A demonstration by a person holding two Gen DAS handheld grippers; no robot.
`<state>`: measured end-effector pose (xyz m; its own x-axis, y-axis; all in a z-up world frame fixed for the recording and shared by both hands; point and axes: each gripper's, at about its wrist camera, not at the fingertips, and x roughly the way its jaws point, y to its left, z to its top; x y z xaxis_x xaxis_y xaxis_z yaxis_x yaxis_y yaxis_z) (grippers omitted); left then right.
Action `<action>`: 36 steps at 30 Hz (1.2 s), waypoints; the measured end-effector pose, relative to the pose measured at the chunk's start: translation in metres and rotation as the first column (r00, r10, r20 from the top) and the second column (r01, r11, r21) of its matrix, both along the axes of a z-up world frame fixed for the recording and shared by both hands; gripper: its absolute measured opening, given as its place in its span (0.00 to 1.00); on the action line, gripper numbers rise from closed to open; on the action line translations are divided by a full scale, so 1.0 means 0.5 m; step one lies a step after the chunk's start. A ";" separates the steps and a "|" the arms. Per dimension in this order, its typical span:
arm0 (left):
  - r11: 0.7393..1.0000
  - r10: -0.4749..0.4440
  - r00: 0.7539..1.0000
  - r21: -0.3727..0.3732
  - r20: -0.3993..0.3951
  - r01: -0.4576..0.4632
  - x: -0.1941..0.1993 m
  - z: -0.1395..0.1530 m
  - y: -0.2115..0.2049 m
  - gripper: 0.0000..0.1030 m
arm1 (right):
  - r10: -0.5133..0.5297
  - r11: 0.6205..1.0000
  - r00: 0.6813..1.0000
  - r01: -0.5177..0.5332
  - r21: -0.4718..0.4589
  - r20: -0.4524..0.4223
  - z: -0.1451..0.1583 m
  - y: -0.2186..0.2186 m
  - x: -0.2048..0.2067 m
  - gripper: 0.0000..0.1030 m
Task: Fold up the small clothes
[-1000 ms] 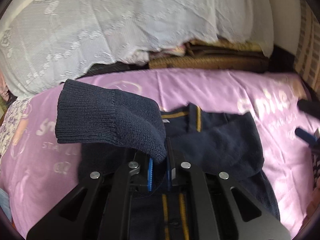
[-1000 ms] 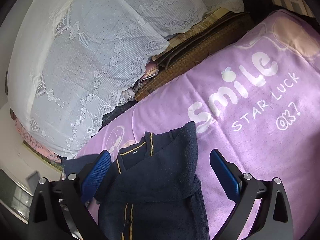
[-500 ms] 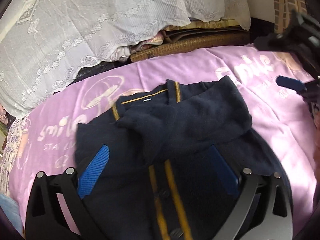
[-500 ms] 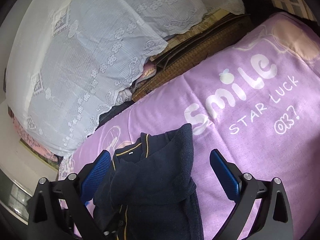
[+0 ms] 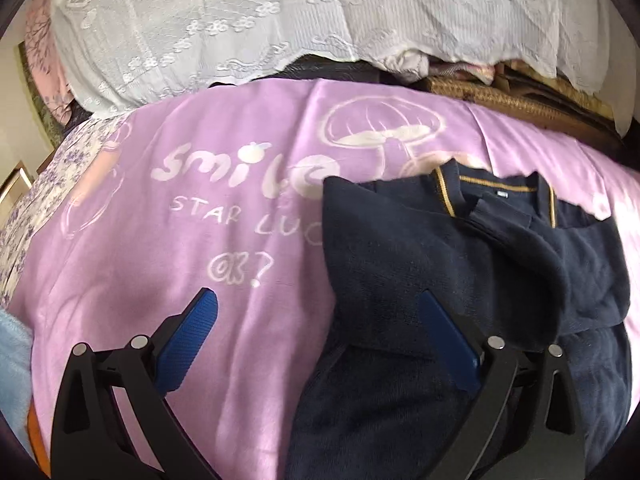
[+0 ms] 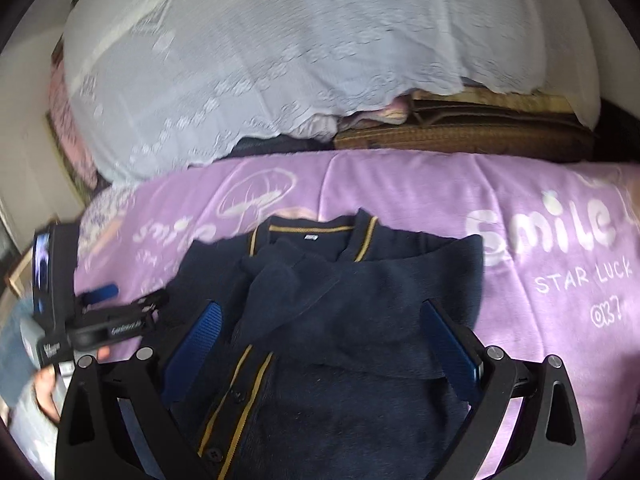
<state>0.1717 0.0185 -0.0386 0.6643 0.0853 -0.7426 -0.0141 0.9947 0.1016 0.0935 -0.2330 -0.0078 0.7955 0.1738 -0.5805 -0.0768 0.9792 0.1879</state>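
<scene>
Cardigan (image 6: 360,320) runs off the bottom edge; left gripper (image 5: 320,340) and right gripper (image 6: 320,340) both gape empty.

bare purple sheet (image 5: 168,280) left, lace-covered pile (image 5: 240,20) behind

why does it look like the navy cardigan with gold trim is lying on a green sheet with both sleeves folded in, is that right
Not quite: the sheet is purple, not green, as the right wrist view shows. The navy cardigan with gold trim does lie on it, both sleeves folded in.
</scene>
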 end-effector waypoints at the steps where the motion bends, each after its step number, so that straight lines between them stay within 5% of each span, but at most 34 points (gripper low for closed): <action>1: 0.999 0.006 1.000 0.035 -0.012 -0.005 0.003 -0.017 -0.008 0.95 | 0.007 0.999 1.000 -0.007 -0.052 -0.001 -0.007 0.024 0.002 0.97; 3: 0.997 0.031 0.997 0.071 -0.065 -0.026 0.022 -0.065 -0.008 0.96 | 0.012 0.989 1.000 -0.014 -0.148 -0.012 -0.021 0.066 0.010 0.93; 9: 0.987 0.020 0.992 -0.155 -0.127 -0.040 0.028 -0.085 0.055 0.96 | 0.046 0.952 0.996 -0.069 -0.298 -0.083 -0.046 0.183 0.097 0.68; 12: 0.984 0.013 0.992 -0.176 -0.122 -0.034 0.024 -0.087 0.060 0.96 | 0.028 0.934 0.992 -0.071 -0.350 -0.125 -0.060 0.225 0.157 0.67; 17: 0.986 0.005 0.992 -0.166 -0.126 -0.026 0.027 -0.091 0.056 0.96 | -0.072 0.932 0.977 -0.004 -0.361 -0.199 -0.105 0.206 0.227 0.39; 18: 0.985 0.003 0.992 -0.170 -0.128 -0.025 0.030 -0.092 0.057 0.96 | -0.085 0.949 0.976 0.017 -0.316 -0.202 -0.103 0.182 0.221 0.19; 20: 0.985 0.001 0.992 -0.173 -0.128 -0.024 0.030 -0.091 0.058 0.96 | -0.159 0.969 0.975 0.124 -0.216 -0.156 -0.084 0.105 0.173 0.22; 23: 0.986 0.003 0.992 -0.165 -0.129 -0.025 0.032 -0.091 0.054 0.96 | -0.290 0.955 0.947 0.278 -0.099 -0.136 -0.088 -0.015 0.082 0.60; 28: 0.985 0.005 0.992 -0.169 -0.125 -0.027 0.030 -0.086 0.058 0.96 | -0.420 0.871 0.893 0.447 0.203 -0.162 -0.107 -0.180 -0.030 0.58; 30: 0.984 0.008 0.995 -0.177 -0.104 -0.027 0.018 -0.070 0.063 0.96 | -0.401 0.878 0.909 0.416 0.237 -0.112 -0.083 -0.181 -0.044 0.55; 32: 0.982 0.003 0.998 -0.187 -0.068 -0.016 0.008 -0.041 0.067 0.96 | -0.312 0.927 0.948 0.317 0.201 -0.057 -0.052 -0.138 -0.038 0.55; 36: 0.974 -0.087 0.995 -0.212 -0.044 0.076 0.011 -0.004 0.038 0.96 | -0.121 0.987 0.990 0.128 0.097 -0.078 -0.063 -0.043 0.006 0.54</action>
